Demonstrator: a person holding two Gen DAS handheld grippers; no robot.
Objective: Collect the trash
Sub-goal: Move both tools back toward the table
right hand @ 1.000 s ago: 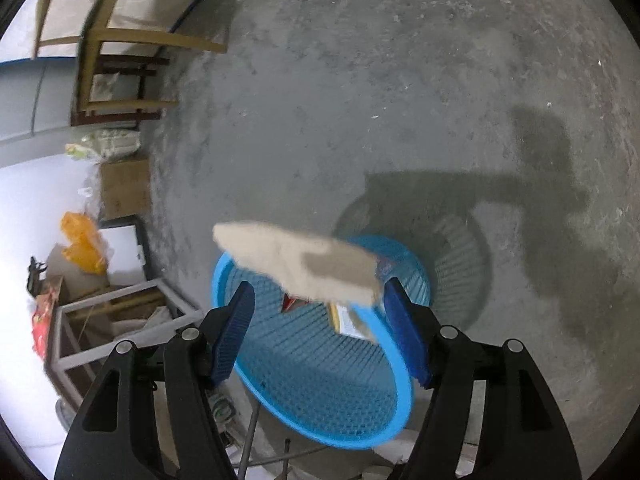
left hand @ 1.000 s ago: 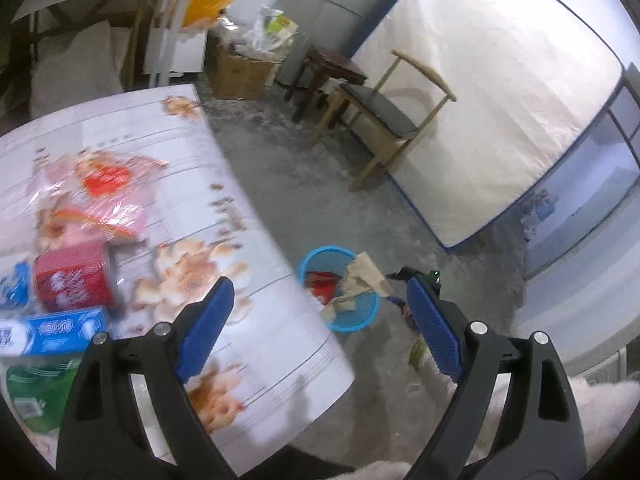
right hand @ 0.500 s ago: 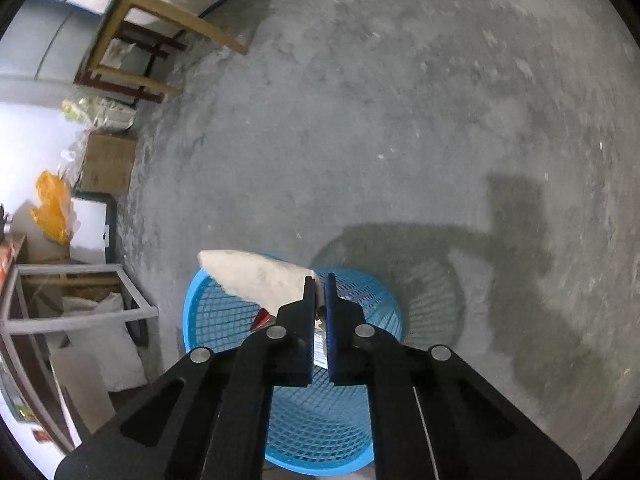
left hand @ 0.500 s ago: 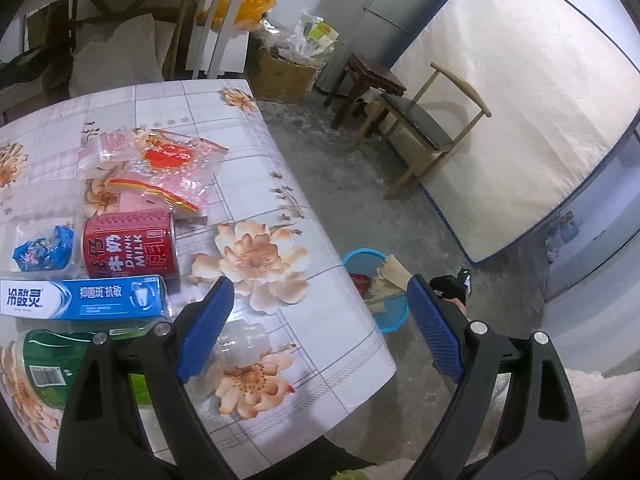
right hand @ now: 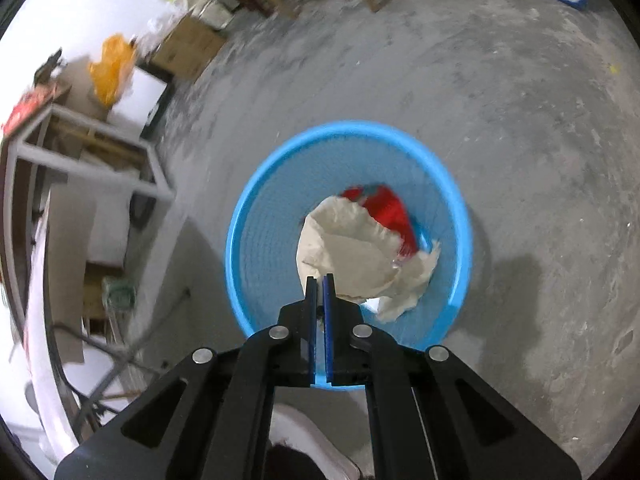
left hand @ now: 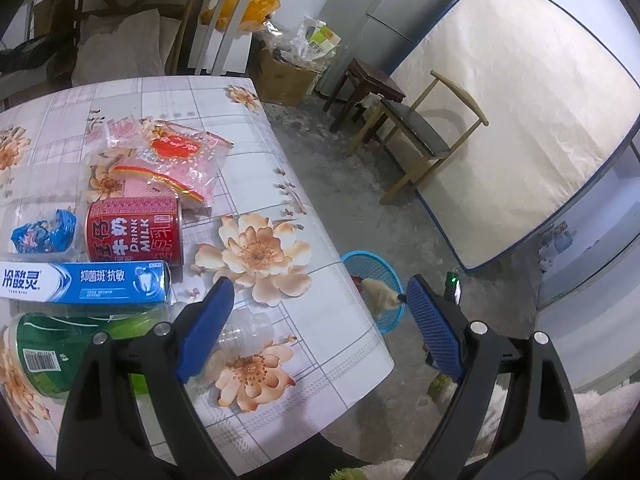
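Over the blue mesh plastic waste basket (right hand: 460,216) on the grey concrete floor (right hand: 520,80), I am holding my right gripper (right hand: 319,280) with its blue pads pressed together on a crumpled cream paper wrapper (right hand: 352,256). The paper is hanging from the tips inside the basket's rim, spreading above a red packet (right hand: 390,208) that is lying deeper in the basket. The basket is standing just beside the table, near its right corner as my left camera sees it.

My left gripper (left hand: 320,316) is hovering above the near right corner of the floral-print table (left hand: 352,344), its blue pads spread wide apart and gripping nothing. A clear crumpled plastic bottle (left hand: 244,332) is lying just beside its left finger. Further toward the left edge, a blue and white toothpaste box (left hand: 84,282) is lying flat, with a green cylindrical tub (left hand: 44,352) at the near edge touching it. Behind the box, a red drink-milk can (left hand: 134,236) is lying on its side, a blue crinkled wrapper (left hand: 44,236) to its left. A clear and pink plastic bag (left hand: 172,164) is lying beyond the can, toward the table's middle.
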